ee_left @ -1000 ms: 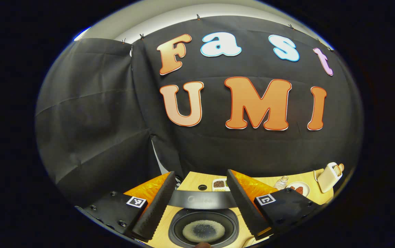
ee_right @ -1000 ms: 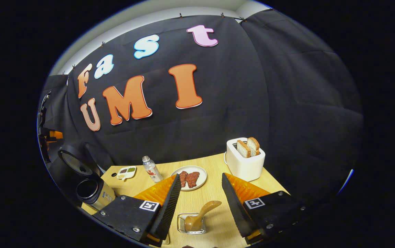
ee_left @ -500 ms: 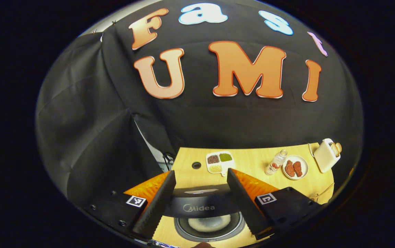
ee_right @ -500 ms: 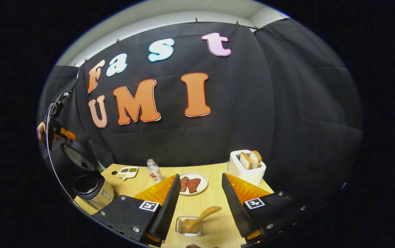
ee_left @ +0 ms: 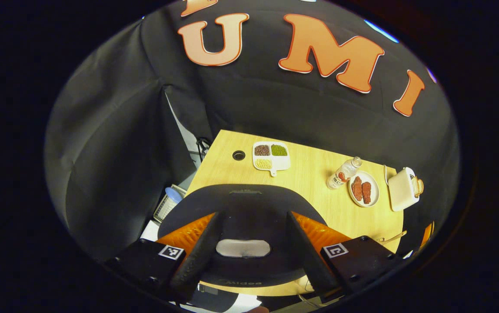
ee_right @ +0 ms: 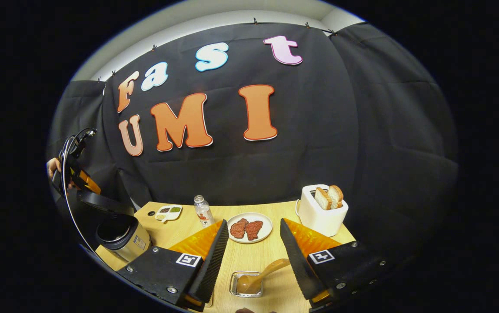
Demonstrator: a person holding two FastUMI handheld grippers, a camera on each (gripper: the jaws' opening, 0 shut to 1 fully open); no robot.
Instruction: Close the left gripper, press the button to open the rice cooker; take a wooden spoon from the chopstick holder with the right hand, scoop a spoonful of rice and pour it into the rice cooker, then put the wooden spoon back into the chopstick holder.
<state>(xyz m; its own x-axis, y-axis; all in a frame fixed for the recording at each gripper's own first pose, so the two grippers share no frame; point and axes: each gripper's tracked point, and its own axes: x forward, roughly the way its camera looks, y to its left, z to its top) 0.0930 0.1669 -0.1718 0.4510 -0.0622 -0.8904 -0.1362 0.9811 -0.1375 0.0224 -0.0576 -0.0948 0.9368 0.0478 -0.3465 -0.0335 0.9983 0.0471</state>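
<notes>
The left gripper [ee_left: 249, 250] has its ridged fingers spread, straddling the black, rounded rice cooker lid [ee_left: 243, 208] from above, likely to push it down. In the right gripper view, the right gripper [ee_right: 249, 256] is also spread and empty above the smooth wooden spoon [ee_right: 260, 276], which leans in a small clear square holder [ee_right: 246, 284] on the pale wood-grain table [ee_right: 232, 261], ready for picking. The cylindrical rice cooker [ee_right: 123, 237] sits at the table's left edge, its lid half lowered.

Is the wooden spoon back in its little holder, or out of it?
In. The wooden spoon sits bowl-down in the chopstick holder, handle leaning out over the rim, between the open right gripper fingers, untouched.
</notes>
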